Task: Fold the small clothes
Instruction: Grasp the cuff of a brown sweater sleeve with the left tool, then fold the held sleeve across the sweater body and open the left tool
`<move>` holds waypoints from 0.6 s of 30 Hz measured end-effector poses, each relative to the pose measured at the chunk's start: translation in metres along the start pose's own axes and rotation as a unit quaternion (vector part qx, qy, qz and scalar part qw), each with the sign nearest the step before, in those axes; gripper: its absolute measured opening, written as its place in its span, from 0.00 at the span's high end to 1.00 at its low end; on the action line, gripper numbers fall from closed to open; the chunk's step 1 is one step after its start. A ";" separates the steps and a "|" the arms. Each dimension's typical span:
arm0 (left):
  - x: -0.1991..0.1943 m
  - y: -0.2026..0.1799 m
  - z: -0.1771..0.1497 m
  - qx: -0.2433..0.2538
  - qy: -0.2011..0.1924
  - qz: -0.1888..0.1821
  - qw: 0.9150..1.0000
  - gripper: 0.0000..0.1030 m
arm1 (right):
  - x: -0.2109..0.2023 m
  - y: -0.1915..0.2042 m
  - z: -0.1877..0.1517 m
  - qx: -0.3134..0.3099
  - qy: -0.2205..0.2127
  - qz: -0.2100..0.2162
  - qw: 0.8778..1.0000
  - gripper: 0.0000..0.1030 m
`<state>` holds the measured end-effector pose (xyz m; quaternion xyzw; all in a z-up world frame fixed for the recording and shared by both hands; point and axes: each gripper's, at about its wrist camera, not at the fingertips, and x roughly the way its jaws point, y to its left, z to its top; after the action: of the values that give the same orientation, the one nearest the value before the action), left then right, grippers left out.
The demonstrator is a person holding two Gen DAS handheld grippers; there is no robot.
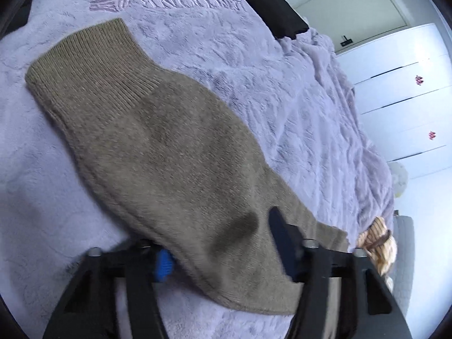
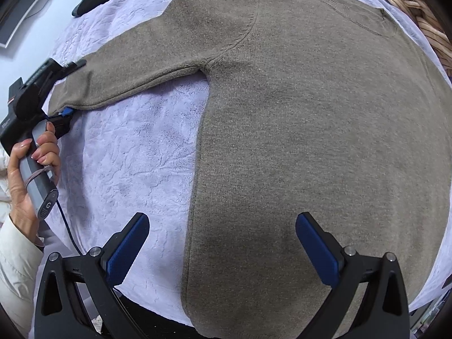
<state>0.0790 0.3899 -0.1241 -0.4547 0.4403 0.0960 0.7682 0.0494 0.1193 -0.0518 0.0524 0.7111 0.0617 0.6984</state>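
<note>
A taupe knit sweater [image 2: 310, 141] lies spread flat on a lilac plush blanket [image 2: 127, 155] covering the bed, its body broad and smooth, one sleeve [image 2: 135, 76] stretched out sideways to the left in the right wrist view.

In the left wrist view the sleeve's ribbed cuff [image 1: 84, 65] points away from the camera, and the sleeve runs back between the fingers of the left gripper [image 1: 220, 251]. One blue-padded finger [image 1: 163, 264] sits under the sleeve's edge and the dark finger [image 1: 278, 231] sits on top of the cloth; whether they are pinching it I cannot tell, since the fabric hides the gap. The right wrist view shows that gripper at the sleeve's end, held by the left hand [image 2: 31, 158].

The right gripper [image 2: 223, 248] has its fingers spread wide over the sweater's lower hem, one blue pad [image 2: 128, 250] above the blanket, the other [image 2: 317, 250] above the sweater body.

A striped cream garment [image 2: 418, 14] lies beside the sweater's far shoulder.
</note>
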 end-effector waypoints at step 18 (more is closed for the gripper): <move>-0.023 -0.232 -0.123 0.262 -0.019 -0.081 0.962 0.83 | -0.028 -0.098 0.003 0.037 -0.028 0.032 0.998 0.00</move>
<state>0.1205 0.1675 0.0114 -0.2699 0.3972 -0.0765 0.8738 0.0545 0.0176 -0.0399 0.1032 0.6908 0.0561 0.7135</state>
